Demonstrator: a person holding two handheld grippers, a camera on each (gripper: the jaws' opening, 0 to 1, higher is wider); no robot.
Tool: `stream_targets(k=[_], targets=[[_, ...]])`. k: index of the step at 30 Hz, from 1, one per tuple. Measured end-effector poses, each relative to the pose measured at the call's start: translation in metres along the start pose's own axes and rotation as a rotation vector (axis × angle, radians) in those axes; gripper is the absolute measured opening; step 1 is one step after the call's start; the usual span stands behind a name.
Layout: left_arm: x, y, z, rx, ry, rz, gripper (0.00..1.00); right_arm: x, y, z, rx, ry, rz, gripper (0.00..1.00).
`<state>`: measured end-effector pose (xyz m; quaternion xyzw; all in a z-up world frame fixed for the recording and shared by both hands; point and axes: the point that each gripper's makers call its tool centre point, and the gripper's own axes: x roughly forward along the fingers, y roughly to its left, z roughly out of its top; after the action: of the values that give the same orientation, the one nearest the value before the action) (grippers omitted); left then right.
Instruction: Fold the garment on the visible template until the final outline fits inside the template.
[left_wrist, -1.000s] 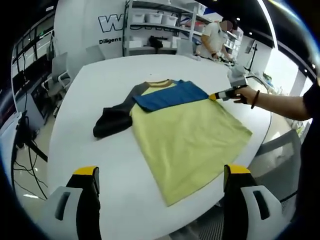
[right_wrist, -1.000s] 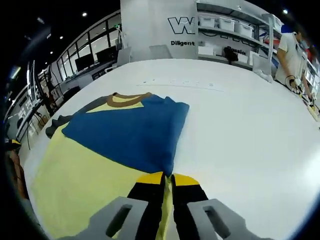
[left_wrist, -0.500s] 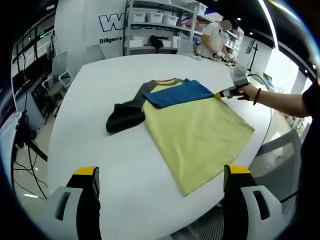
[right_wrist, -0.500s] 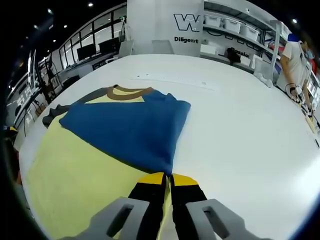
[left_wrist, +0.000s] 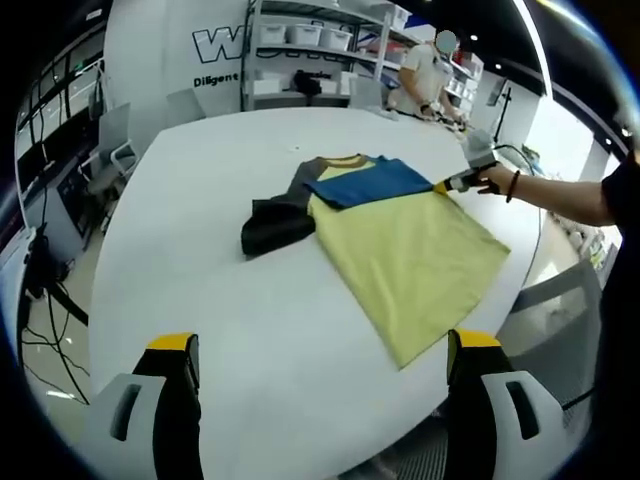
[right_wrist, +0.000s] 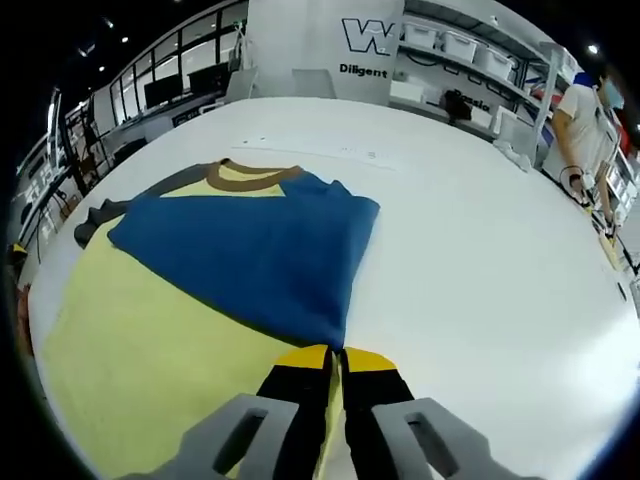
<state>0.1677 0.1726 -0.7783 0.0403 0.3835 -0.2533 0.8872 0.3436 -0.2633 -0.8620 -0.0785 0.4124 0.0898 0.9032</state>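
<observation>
- The shirt (left_wrist: 400, 240) lies flat on the white counter (left_wrist: 230, 330), far out in front of the left tool (left_wrist: 320, 400) and a bit to its right side.
- The right tool (right_wrist: 335, 385) is pinched tight on the edge of the shirt, right where the blue sleeve (right_wrist: 250, 255) meets the yellow body (right_wrist: 150, 360). The blue sleeve is already laid across the chest.
- The left tool is wide open and holds nothing. It hangs above the counter's near edge.
- The dark sleeve (left_wrist: 275, 225) sticks out on the left tool's side of the shirt — so the left tool is the nearer one for it.
- The shirt's long way runs from the brown collar (right_wrist: 245, 177), far from the left tool, down to the bottom hem, which sits close to the counter's rim on that tool's right.
- There is lots of bare counter between the left tool and the dark sleeve, and more beyond the collar, so there is room to reach in.
- The hem corner is very near the rim and could slip over if pulled that way.
- I cannot make out the template lines — there may be faint marks on the counter past the collar, but they are too small to tell.
</observation>
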Motion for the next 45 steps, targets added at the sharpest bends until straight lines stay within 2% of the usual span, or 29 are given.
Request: stream_targets(k=[9,15,17,20,25,29,33,38,45], targets=[[0.001,0.005,0.003,-0.008,-0.003,0.006,0.98,0.000,-0.003,-0.001,-0.003,0.002,-0.012,0.00],[0.006,0.010,0.016,-0.019,-0.021,0.013,0.97,0.000,-0.003,0.000,0.065,-0.028,0.015,0.01],[0.007,0.011,0.019,-0.018,-0.024,0.012,0.96,0.000,-0.004,0.000,0.082,-0.040,0.020,0.10],[0.008,0.013,0.024,-0.014,-0.030,0.014,0.96,-0.004,0.001,0.009,0.143,-0.110,0.039,0.28],[0.012,0.017,0.036,-0.035,-0.079,0.016,0.96,-0.016,0.007,0.019,0.161,-0.152,0.063,0.58],[0.017,0.018,0.042,-0.030,-0.085,0.015,0.96,-0.027,0.018,0.023,0.170,-0.168,0.105,0.69],[0.020,0.018,0.048,-0.035,-0.094,-0.011,0.94,-0.040,0.029,0.025,0.171,-0.186,0.144,0.83],[0.024,0.030,0.059,-0.065,-0.114,-0.012,0.91,-0.059,0.039,0.020,0.120,-0.190,0.184,0.84],[0.027,0.042,0.072,-0.033,-0.115,0.000,0.88,-0.085,0.050,0.012,0.091,-0.210,0.242,0.91]])
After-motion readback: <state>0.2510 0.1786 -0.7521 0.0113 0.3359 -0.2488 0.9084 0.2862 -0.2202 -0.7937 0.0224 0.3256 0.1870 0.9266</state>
